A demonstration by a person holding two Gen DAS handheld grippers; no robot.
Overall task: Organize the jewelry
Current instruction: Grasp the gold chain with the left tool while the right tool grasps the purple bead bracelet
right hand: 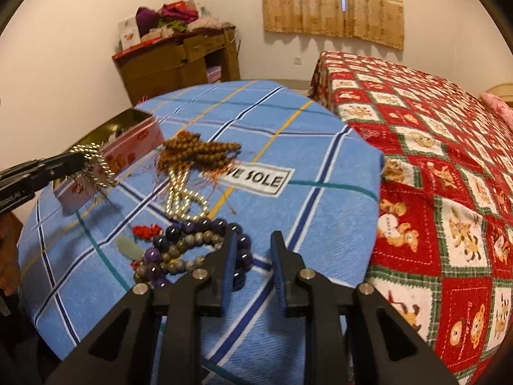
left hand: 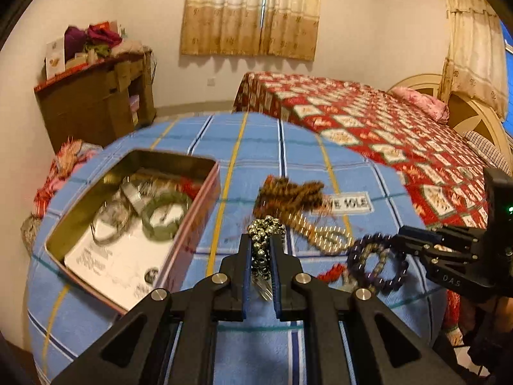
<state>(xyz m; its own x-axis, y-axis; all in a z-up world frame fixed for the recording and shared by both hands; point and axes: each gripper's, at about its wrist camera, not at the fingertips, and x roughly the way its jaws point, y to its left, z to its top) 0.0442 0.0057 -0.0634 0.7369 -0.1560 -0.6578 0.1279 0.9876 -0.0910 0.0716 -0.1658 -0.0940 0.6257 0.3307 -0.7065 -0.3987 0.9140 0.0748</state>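
My left gripper [left hand: 260, 240] is shut on a silver bead bracelet [left hand: 264, 229] and holds it above the blue checked cloth, right of an open pink tin [left hand: 198, 224]. The tin holds a green bracelet [left hand: 165, 213] and other pieces. In the right wrist view the left gripper [right hand: 81, 162] carries the silver beads [right hand: 96, 163] beside the tin [right hand: 128, 147]. My right gripper [right hand: 253, 240] is open, its left finger touching the purple bead bracelet [right hand: 192, 227] that lies with a grey-brown bracelet [right hand: 189, 240]. Brown wooden beads [right hand: 195, 150] and a pearl strand [right hand: 182, 199] lie further back.
A red tassel with a pale jade pendant [right hand: 141, 237] lies left of the purple bracelet. The cloth-covered round table [right hand: 304, 224] stands beside a bed with a red patterned cover [right hand: 449, 192]. A brown cabinet [right hand: 179, 64] stands by the far wall.
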